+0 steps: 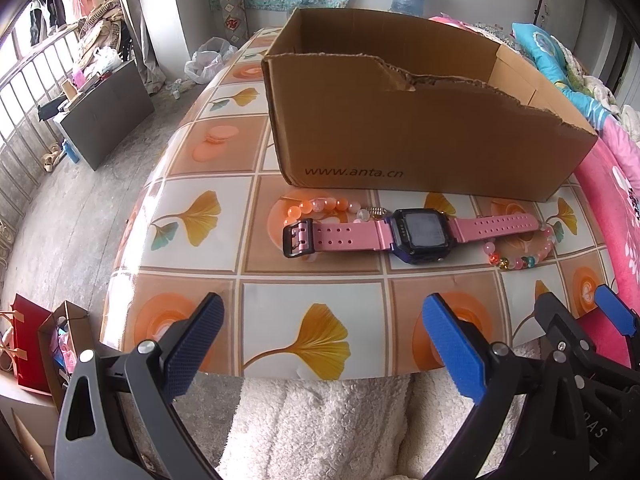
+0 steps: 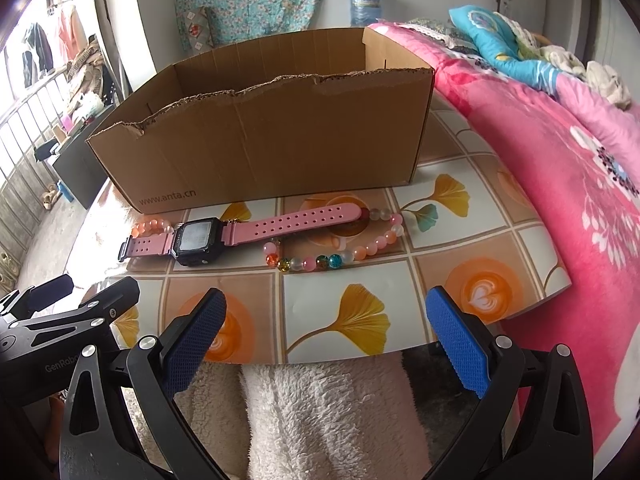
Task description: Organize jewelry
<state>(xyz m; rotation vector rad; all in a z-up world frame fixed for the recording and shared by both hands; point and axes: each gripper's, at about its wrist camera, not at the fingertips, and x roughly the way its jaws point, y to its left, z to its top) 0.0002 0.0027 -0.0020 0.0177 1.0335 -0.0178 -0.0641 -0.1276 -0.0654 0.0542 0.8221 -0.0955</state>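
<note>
Cardboard box (image 1: 420,140) reads "www.anta.cn"; left gripper (image 1: 320,344), marked perhaps "GenRobo", and right gripper (image 2: 324,340) gape wide.

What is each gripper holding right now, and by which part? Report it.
Nothing is held. The left gripper and right gripper are both open over the table's near edge; the pink watch lies untouched.

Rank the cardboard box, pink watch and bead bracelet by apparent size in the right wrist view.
1. Cardboard box, by far the largest.
2. Pink watch.
3. Bead bracelet, partly hidden under the watch strap, so its rank against the watch is unsure.
</note>
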